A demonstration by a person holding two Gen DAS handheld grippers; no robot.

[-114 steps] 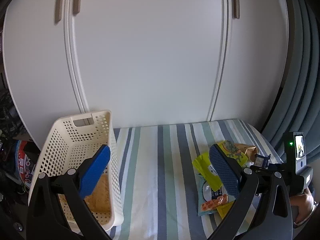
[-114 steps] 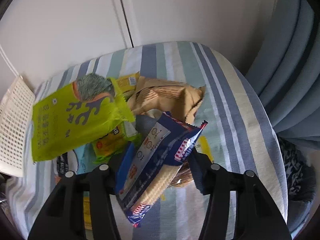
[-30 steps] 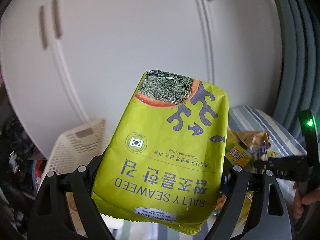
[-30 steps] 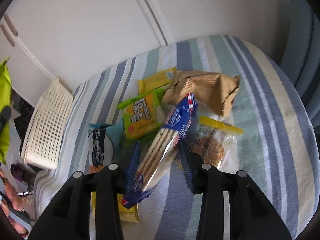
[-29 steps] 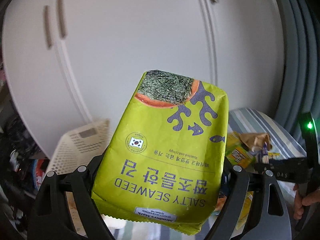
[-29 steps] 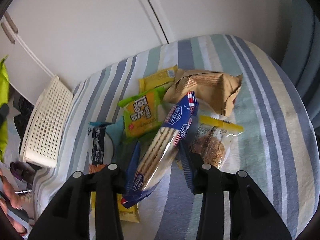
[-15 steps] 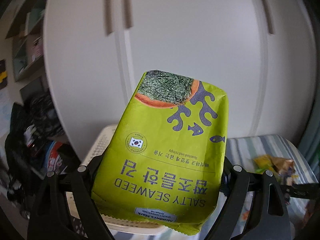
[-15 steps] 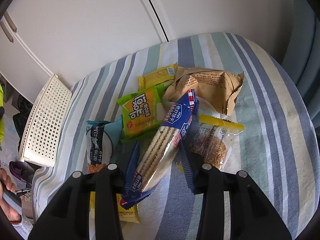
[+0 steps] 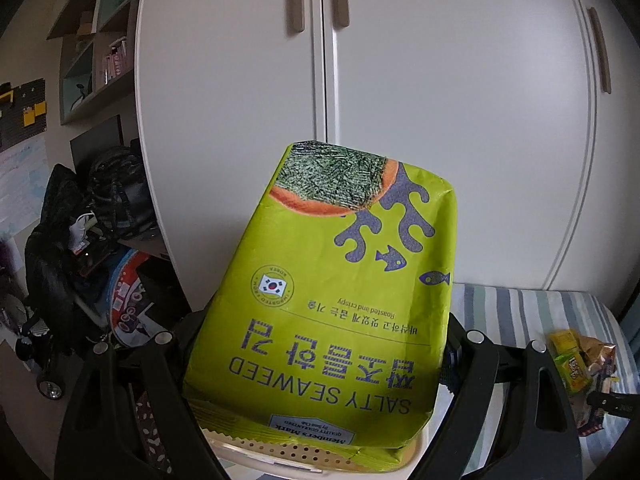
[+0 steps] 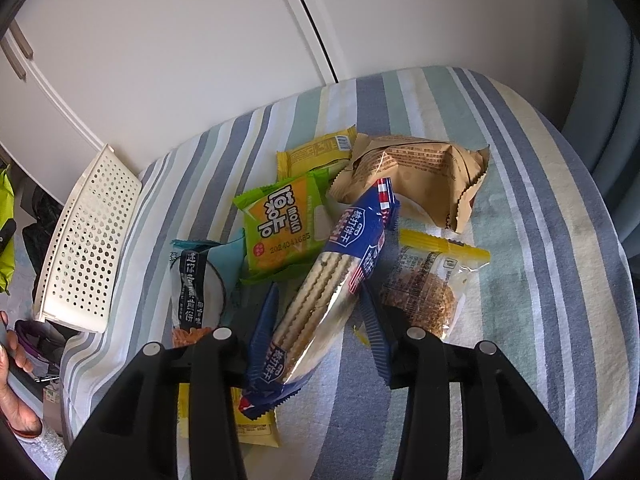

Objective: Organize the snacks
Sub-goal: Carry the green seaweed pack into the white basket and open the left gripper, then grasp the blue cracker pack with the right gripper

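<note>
A lime-green salty seaweed bag [image 9: 336, 304] fills the left wrist view, and my left gripper [image 9: 320, 364] is shut on its sides, the pads hidden behind it. Just below it shows the rim of the cream perforated basket [image 9: 280, 454]. In the right wrist view my right gripper [image 10: 320, 320] is shut on a blue cracker pack [image 10: 332, 276], held tilted above the snack pile. The basket [image 10: 88, 236] stands at the table's left end, and an edge of the seaweed bag [image 10: 6, 232] shows beyond it.
On the striped cloth [image 10: 540, 240] lie a green-orange pack [image 10: 284, 228], a brown bag [image 10: 416, 172], a yellow pack [image 10: 316, 152], a teal pack [image 10: 196, 276] and a clear cookie pack [image 10: 428, 284]. White wardrobe doors [image 9: 400, 120] stand behind. Dark bags [image 9: 100, 208] clutter the left.
My left gripper has swung left with the seaweed bag, from above the table to over the basket. The right gripper has barely moved and still holds the cracker pack.
</note>
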